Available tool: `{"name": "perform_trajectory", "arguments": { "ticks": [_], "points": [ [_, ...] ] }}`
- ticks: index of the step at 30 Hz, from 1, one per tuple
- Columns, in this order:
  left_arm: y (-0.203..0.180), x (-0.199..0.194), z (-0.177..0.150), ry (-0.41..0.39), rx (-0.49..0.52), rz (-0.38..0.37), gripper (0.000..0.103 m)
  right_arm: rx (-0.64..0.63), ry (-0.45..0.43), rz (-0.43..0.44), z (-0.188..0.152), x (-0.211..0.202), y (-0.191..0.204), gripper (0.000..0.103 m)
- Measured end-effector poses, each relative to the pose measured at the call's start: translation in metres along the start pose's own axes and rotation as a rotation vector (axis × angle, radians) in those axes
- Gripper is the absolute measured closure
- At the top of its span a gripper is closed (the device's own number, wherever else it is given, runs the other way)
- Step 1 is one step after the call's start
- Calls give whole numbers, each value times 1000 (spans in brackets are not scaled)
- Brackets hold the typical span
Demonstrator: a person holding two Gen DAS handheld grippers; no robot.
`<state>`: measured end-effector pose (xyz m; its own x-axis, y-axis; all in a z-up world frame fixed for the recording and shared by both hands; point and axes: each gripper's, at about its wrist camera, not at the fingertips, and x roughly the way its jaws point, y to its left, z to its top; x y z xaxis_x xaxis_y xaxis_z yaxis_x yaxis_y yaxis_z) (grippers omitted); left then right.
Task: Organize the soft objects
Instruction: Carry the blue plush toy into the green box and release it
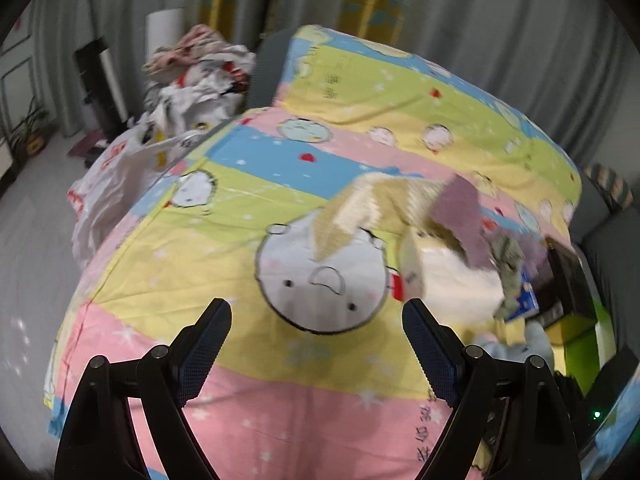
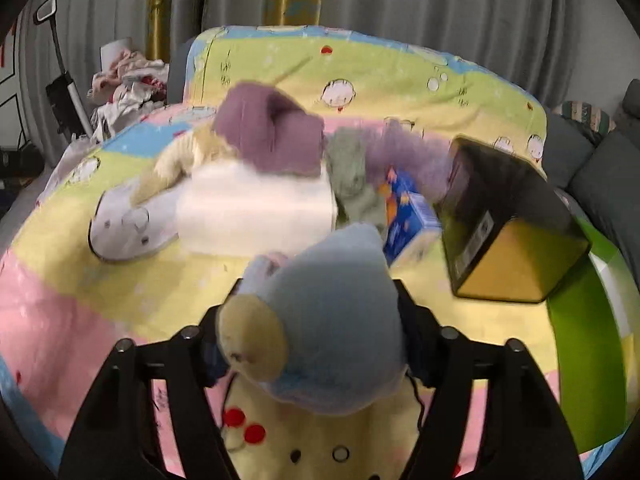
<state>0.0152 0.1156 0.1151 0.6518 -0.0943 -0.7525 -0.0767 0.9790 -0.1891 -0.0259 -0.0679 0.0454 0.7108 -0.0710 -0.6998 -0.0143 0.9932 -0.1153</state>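
On the bedsheet (image 2: 60, 280) we see a box (image 2: 256, 216) with a towel (image 2: 272, 136) on top. Right of it lie a cloth (image 2: 354, 184), a carton (image 2: 412, 216) and a cube (image 2: 512, 232). Before the box, a plush (image 2: 336, 320) sits between the right gripper's (image 2: 316, 316) jaws.

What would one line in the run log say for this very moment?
left tongs: open, empty | right tongs: around light blue plush toy | white box: purple cloth draped on it

2 wrist views, shared bedspread (image 1: 224, 216)
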Motion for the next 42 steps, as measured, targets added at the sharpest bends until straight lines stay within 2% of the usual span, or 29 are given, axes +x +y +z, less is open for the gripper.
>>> {"name": "perform_trajectory", "arguments": {
  "ticks": [2,5,12,14,18,24,26,29,31,34,37,38,40,42],
  "points": [
    [-10,-1,-3,-9,30,22,15,-5,54,51,2,-3,0,21],
    [-22,1,-5,-8,58,50,15,-3,64,110,5,-16,-4,14],
    [-41,0,-10,11,56,-18,15,100,65,347,17,-54,-31,4],
    [-48,3,-12,32,53,-44,15,133,26,363,20,-68,-40,2],
    [-60,11,-17,92,20,-124,15,225,-36,304,32,-79,-67,1],
    [-84,22,-24,173,-23,-264,15,394,67,411,49,-56,-98,2],
    [-93,29,-26,196,-33,-291,15,423,108,439,55,-41,-102,4],
    [-105,38,-28,199,-28,-306,15,445,178,460,58,-16,-104,9],
    [-112,42,-29,192,-20,-314,15,470,224,503,54,1,-103,11],
    [-122,51,-31,195,22,-327,15,473,280,552,45,24,-97,13],
    [-132,56,-35,194,69,-355,16,491,342,599,36,42,-94,21],
    [-137,58,-36,188,83,-361,19,507,355,632,33,45,-94,23],
    [-145,61,-39,192,100,-413,35,533,367,686,29,49,-92,29],
    [-147,57,-41,171,107,-406,36,546,354,692,26,49,-94,30]
  ]
}}
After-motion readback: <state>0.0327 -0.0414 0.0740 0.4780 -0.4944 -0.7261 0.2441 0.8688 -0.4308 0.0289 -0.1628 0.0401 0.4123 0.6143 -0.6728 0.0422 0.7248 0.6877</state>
